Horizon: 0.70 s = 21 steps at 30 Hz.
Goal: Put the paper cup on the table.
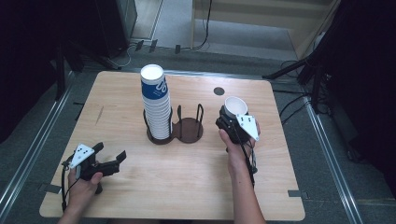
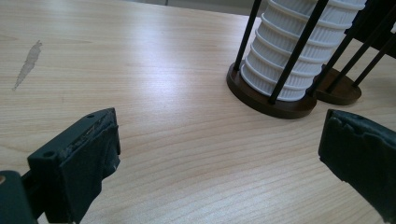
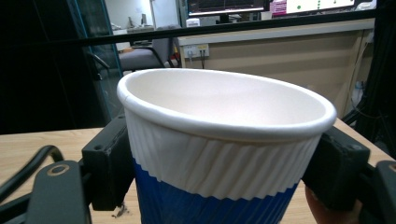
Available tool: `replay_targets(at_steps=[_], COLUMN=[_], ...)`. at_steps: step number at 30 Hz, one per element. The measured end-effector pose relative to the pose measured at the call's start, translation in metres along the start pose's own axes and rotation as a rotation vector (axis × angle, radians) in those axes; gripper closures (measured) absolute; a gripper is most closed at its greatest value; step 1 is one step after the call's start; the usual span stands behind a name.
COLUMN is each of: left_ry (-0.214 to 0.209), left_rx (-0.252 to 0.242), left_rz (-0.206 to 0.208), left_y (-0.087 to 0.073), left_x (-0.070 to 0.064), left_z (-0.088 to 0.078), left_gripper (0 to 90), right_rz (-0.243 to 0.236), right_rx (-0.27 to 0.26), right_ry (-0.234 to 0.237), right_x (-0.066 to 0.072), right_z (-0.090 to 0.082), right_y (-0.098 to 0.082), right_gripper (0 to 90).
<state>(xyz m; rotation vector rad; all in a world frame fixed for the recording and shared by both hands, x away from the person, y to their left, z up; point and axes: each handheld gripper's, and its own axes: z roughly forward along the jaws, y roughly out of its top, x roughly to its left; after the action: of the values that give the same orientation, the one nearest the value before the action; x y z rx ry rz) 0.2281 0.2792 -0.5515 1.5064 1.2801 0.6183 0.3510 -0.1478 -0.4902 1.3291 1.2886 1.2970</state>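
The high view is looking forward and down from above the person's side, taking in the whole table [image 1: 187, 186] and the floor beyond. The left gripper view is sitting low over the tabletop, facing the cup stack [image 2: 299, 51] in its holder [image 2: 266, 100] nearby. The right gripper view is looking level, pressed close against a paper cup [image 3: 224, 154]. Both gripper views are sharing table and cups with the high view.

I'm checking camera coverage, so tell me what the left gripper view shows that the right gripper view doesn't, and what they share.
Left gripper view alone: the tall stack of ribbed white paper cups standing in one ring of the dark brown wire-post cup holder, with the left gripper open above bare wood.

Right gripper view alone: a single white-and-blue ribbed paper cup clamped upright in the right gripper.

Both: the light wooden table.
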Motion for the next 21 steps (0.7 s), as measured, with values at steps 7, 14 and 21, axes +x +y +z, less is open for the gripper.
replay_targets(at_steps=[7,14,21], left_ry=[0.001,0.001,0.002], left_rx=[0.004,0.004,0.007], left_rz=[0.003,0.004,0.006], left_y=[0.0,0.0,0.0], left_x=[0.0,0.0,0.001], left_z=[0.0,0.0,0.0], left_gripper=[0.0,0.0,0.0], right_rz=[-0.06,-0.066,-0.068], right_rx=[-0.017,-0.004,0.016], right_ry=[-0.038,-0.031,-0.043], right_x=[0.0,-0.004,-0.011], right_z=[0.01,0.02,0.03], right_y=[-0.006,-0.009,-0.011], right_gripper=[20.7,20.7,20.4])
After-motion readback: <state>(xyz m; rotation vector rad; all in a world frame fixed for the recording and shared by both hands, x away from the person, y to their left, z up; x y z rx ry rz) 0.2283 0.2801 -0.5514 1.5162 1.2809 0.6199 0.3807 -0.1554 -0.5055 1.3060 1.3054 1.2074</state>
